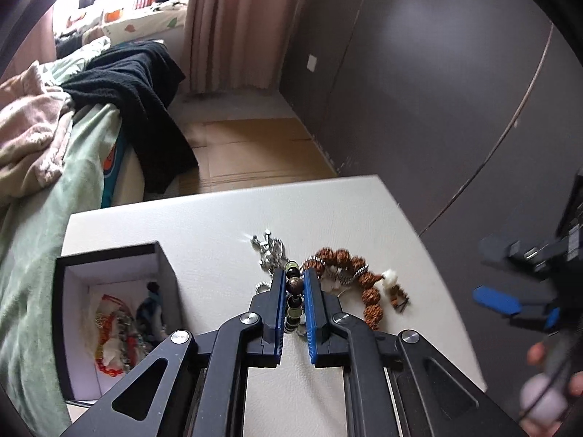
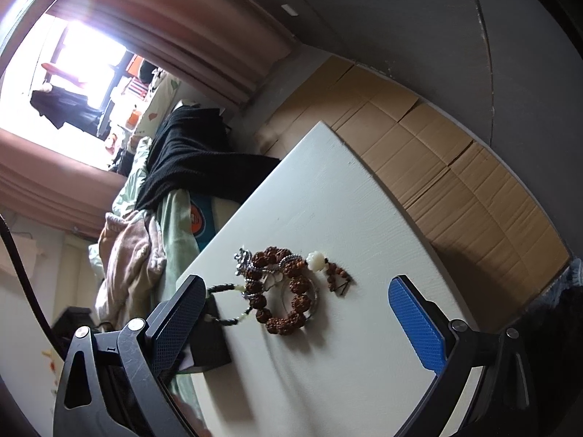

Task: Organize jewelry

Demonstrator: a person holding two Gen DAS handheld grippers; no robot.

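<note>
My left gripper (image 1: 294, 277) is shut on a dark beaded bracelet (image 1: 293, 300) over the white table (image 1: 204, 247). Beside it lie a brown seed-bead bracelet (image 1: 364, 280) with a white bead and a silver chain (image 1: 267, 249). A black open box (image 1: 113, 313) with jewelry inside stands at the left. In the right wrist view my right gripper (image 2: 298, 291) is open above the brown bracelet (image 2: 284, 291), with the dark bracelet (image 2: 226, 304) held up at its left. The right gripper also shows in the left wrist view (image 1: 517, 306).
A bed with green, pink and black bedding (image 1: 73, 116) runs along the table's left side. Cardboard (image 2: 437, 160) covers the floor beyond the table. A dark wall (image 1: 437, 91) is at the right.
</note>
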